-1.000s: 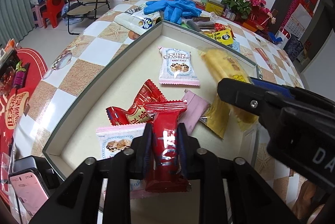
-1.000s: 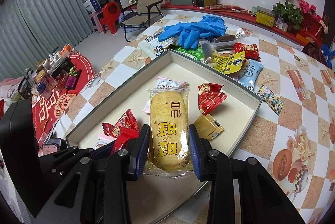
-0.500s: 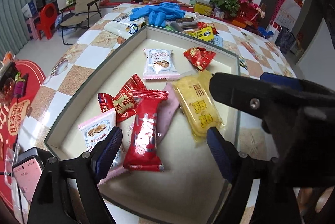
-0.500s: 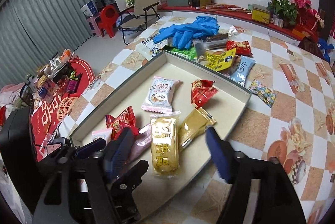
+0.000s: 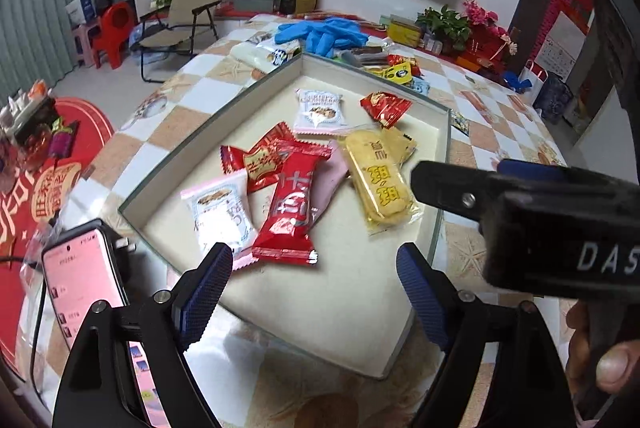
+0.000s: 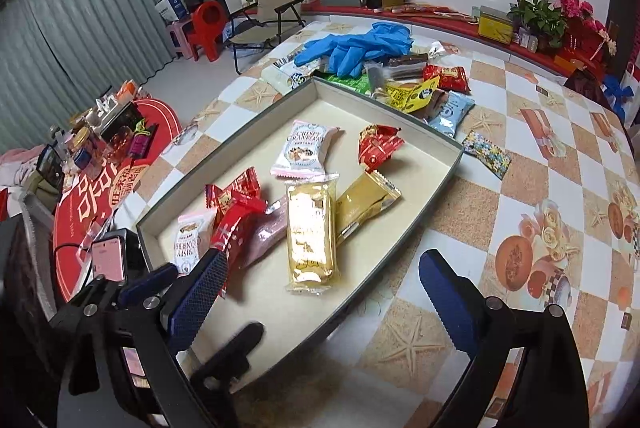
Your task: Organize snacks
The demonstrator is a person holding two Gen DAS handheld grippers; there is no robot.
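- Grippers first: my left gripper point(image 5: 314, 290) is wide open and holds nothing. My right gripper point(image 6: 322, 294) is wide open and holds nothing too. Both hang above the near edge of the tray point(image 5: 208, 118).
- Snacks sit inside the tray. The long red wrapper point(image 5: 290, 206) lies on top of a pink bar point(image 5: 330, 174) and touches the white cranberry pack point(image 5: 222, 212). The yellow cake bar point(image 5: 378, 182) lies just beside them, partly over a gold packet point(image 6: 362, 202).
- More snacks wait outside the tray at its far corner, like the yellow pouch point(image 6: 412, 92), the light blue pack point(image 6: 450, 112) and the flowery packet point(image 6: 486, 154). I think those have to go in next.
- What could go wrong: the two grippers are close together. If I swing one across to the far pile, it may bump the other.
- The tray snacks are heaped up. If I reach low over them, a finger may push the red wrapper or drag the cake bar out of place.
- The phone point(image 5: 82, 282) stands just beside the tray's near left corner. A low left move could knock it.
- Only the left view shows my thumb point(image 5: 610, 366) on the right tool, and the writing on the cake bar.
- Only the right view shows the flowery packet well, the gold packet's full shape, and the far pile by the blue gloves point(image 6: 356, 46).
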